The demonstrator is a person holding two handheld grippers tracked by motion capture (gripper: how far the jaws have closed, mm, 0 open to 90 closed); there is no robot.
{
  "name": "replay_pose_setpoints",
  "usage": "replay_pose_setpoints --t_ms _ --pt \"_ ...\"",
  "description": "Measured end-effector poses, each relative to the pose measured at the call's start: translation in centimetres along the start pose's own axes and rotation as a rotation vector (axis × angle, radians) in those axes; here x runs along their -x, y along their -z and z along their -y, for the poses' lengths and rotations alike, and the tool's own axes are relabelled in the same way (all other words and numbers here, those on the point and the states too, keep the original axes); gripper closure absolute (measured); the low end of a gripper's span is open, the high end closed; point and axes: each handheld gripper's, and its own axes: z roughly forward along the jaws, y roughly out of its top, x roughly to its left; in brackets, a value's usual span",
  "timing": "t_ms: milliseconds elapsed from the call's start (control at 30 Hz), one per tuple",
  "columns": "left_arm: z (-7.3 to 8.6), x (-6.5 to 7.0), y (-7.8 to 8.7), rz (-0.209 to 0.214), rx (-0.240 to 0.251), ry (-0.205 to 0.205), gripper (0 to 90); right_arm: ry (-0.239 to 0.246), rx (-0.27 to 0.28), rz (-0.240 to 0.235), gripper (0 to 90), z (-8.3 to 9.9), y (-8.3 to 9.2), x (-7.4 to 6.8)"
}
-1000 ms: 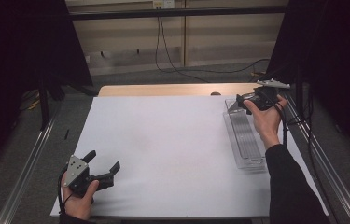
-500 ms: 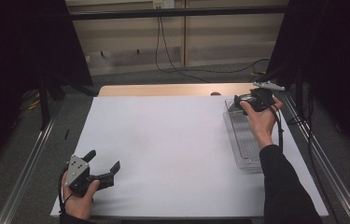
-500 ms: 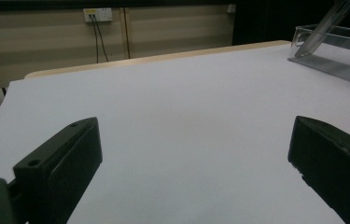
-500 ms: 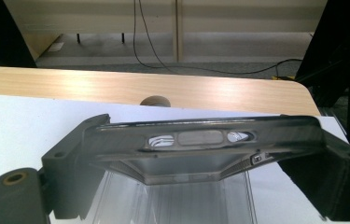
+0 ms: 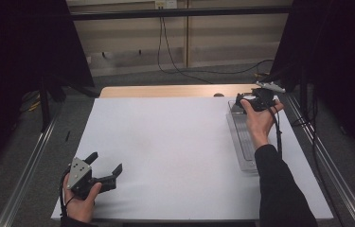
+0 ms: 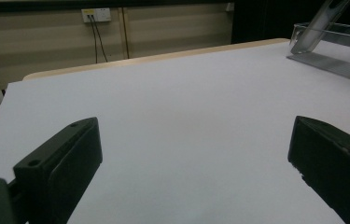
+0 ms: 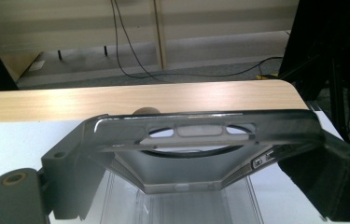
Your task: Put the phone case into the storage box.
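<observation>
R gripper (image 5: 248, 101) clamps phone case (image 7: 200, 133) over clear tray (image 5: 241, 142)
Far right tabletop edge; L gripper (image 5: 102, 172) near-left corner (jaws wide, nothing held)

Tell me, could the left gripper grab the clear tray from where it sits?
Probably not without moving. The left gripper rests open at the near left corner of the white table, while the clear tray lies along the far right edge. Nothing stands between them.
</observation>
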Motion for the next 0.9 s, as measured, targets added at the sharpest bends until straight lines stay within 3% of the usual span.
replay_pose_setpoints --t_ms 400,567,900 --pt "0.0 0.0 -0.1 0.001 -0.002 -0.002 2.9 0.054 -0.021 0.020 11.1 -0.6 -0.7 -1.0" --pt "0.0 0.1 -0.1 0.008 -0.009 -0.010 3.1 0.044 -0.007 0.023 11.0 -0.7 -1.1 -1.0" --pt "-0.1 0.2 0.0 0.014 -0.005 -0.024 3.6 0.073 -0.017 0.012 10.9 -1.3 -1.9 -1.0"
